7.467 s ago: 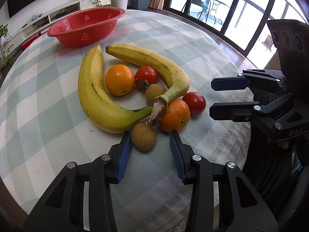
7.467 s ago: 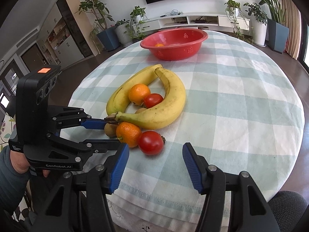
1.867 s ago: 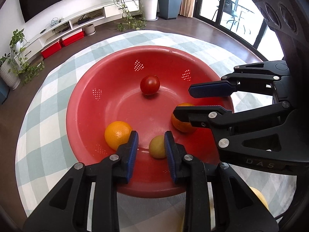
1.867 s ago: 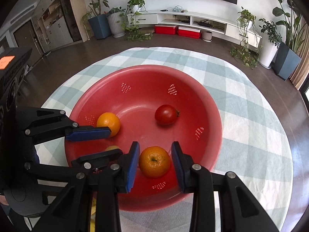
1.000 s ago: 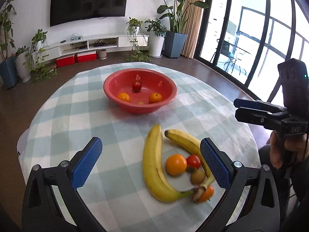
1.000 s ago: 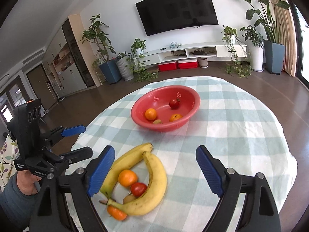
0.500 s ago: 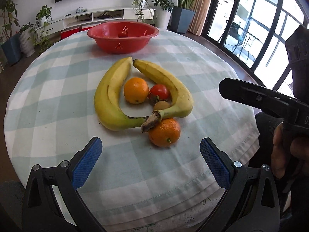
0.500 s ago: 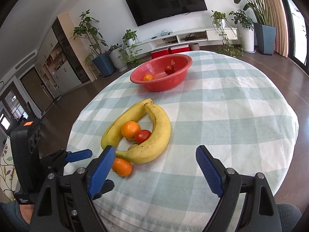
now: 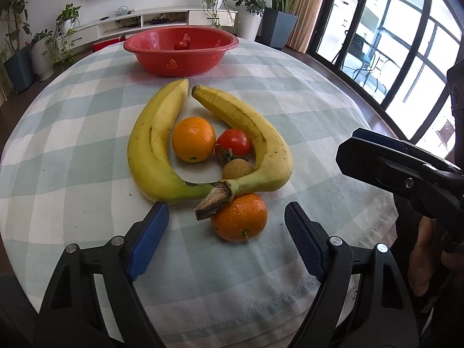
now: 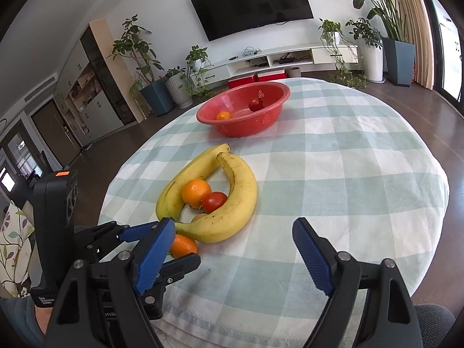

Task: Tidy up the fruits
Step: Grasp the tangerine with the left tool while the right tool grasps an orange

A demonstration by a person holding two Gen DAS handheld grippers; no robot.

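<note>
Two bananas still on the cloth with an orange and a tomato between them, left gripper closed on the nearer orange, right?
Not quite: the left gripper is open, its pads standing clear on either side of the nearer orange, as the left wrist view shows. The rest holds: two bananas lie on the cloth with an orange and a tomato between them.

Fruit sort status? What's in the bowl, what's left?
Done: a tomato and an orange lie in the red bowl.
In hand: nothing; left gripper stands open around the near orange, jaws just closing.
Left: two bananas, another orange, tomato, small brown fruit.
</note>
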